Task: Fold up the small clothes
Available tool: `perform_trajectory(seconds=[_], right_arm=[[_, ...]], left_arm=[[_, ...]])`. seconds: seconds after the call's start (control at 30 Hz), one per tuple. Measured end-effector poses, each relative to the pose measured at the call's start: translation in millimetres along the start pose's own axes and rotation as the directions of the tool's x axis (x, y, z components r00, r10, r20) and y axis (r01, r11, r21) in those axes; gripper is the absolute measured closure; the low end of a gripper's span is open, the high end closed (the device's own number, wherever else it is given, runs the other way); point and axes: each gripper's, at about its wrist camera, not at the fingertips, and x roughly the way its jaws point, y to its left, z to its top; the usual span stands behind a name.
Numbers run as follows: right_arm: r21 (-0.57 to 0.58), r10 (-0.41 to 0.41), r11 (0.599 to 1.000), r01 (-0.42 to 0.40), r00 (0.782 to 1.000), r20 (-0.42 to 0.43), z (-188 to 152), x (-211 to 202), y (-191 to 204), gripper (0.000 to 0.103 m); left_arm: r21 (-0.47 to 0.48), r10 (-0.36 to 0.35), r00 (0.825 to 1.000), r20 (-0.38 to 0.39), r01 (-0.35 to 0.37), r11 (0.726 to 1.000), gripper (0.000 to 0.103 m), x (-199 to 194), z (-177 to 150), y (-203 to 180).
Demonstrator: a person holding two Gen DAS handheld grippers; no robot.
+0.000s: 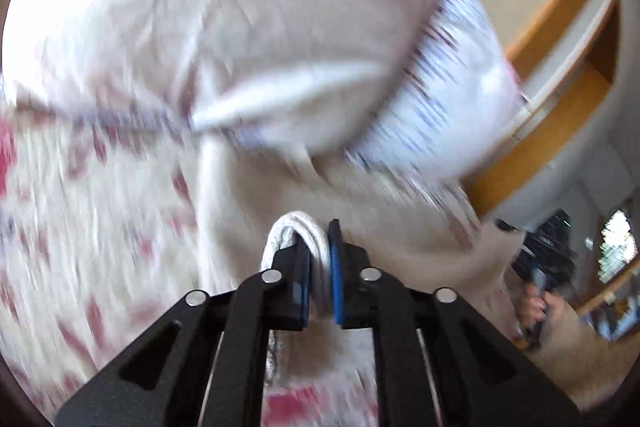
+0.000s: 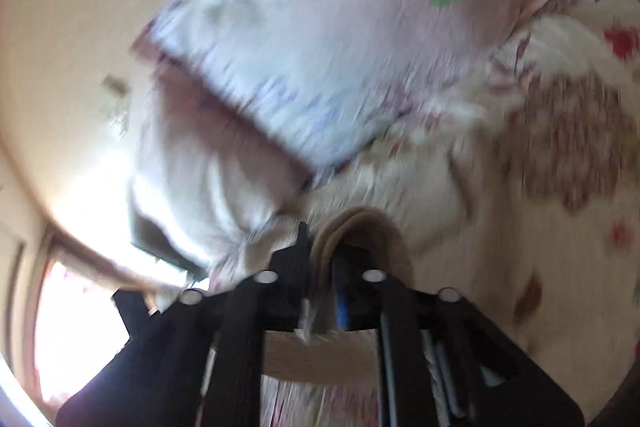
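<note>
1. Left gripper [image 1: 320, 267]: we find its jaws pinched on a bunched, ribbed white hem of the garment [image 1: 260, 39]

2. Garment: small, pale pinkish-beige with a green dot and a striped panel; we see it lifted, billowing up and forward of both tools above the floral bedspread [image 1: 60, 207]. Both views are motion-blurred, so finer detail escapes us

3. Right gripper [image 2: 320, 259]: its jaws are pressed on a beige fold of the same garment

4. Governing relation: we judge the held edge to run side to side between the two tools, cloth body lying ahead of both, neither hand plainly nearer. Laying it flat would call for carrying both corners forward together

5. Backdrop: a wooden-trimmed wall [image 1: 560, 115] at right
</note>
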Motion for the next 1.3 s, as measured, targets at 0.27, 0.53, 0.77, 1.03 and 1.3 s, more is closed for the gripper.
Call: perform_trajectory(seconds=[0.27,0.53,0.77,1.03,1.3], right_arm=[[0.066,-0.169,0.983,0.169,0.986,-0.013,-18,14,-23,0.021],[0.106,-0.156,0.981,0.159,0.987,-0.036,-26,2,-38,0.021],[0.131,-0.183,0.975,0.178,0.983,0.023,-15,-34,-55,0.021],[0.189,-0.22,0.962,0.199,0.971,0.097,1,-71,-86,0.021],[0.291,-0.058,0.954,0.065,0.998,-0.033,20,-53,-112,0.012]], left_arm=[[-0.139,0.104,0.986,-0.132,-0.123,0.983,0.051,32,-11,55],[-0.302,-0.011,0.988,-0.155,-0.036,0.953,0.065,78,-23,79],[-0.242,-0.257,0.958,-0.128,0.221,0.945,0.091,80,2,-16],[-0.402,-0.681,0.676,-0.283,0.561,0.724,0.085,210,3,-216],[-0.204,-0.386,0.88,-0.278,0.339,0.918,0.069,181,-4,-160]])
